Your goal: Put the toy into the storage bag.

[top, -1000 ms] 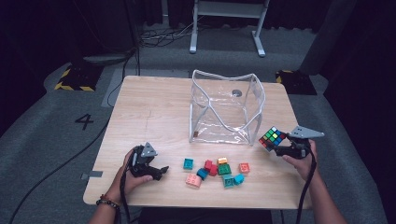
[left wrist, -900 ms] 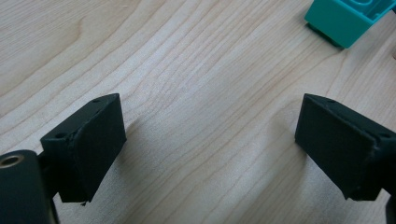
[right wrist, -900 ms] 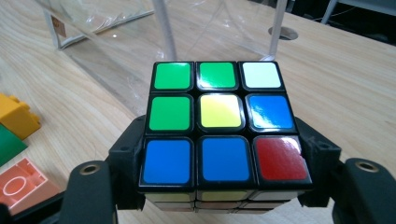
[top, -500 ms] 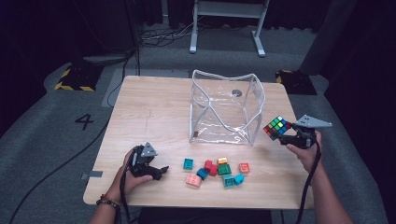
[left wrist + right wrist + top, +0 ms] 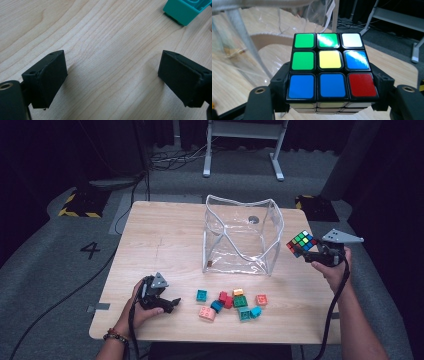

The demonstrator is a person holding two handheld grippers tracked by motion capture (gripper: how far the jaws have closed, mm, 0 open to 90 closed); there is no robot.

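The right gripper pinches a scrambled puzzle cube between its two black jaws, one pad pressed against each side of the cube. In the high view the cube is off the table, in the air near the right edge, just beside the right wall of the clear plastic bag and level with its upper rim. The right hand grips the tool from below, and the grey three-cornered plate sits on top. In the right gripper view the cube shows its top face: green, green and white in the far row, green, yellow and blue in the middle row, blue, blue and red in the near row. The bag's pale frame and crinkled plastic rise just behind it.

The left gripper lies low near the front left corner of the table, held by the left hand. In the left gripper view its jaws are spread wide with bare wood between them and nothing pinched; a teal block lies ahead and to one side, apart from the jaws.

A loose cluster of small coloured blocks, teal, red, green, orange and pink, lies along the front edge, between the two hands and in front of the bag
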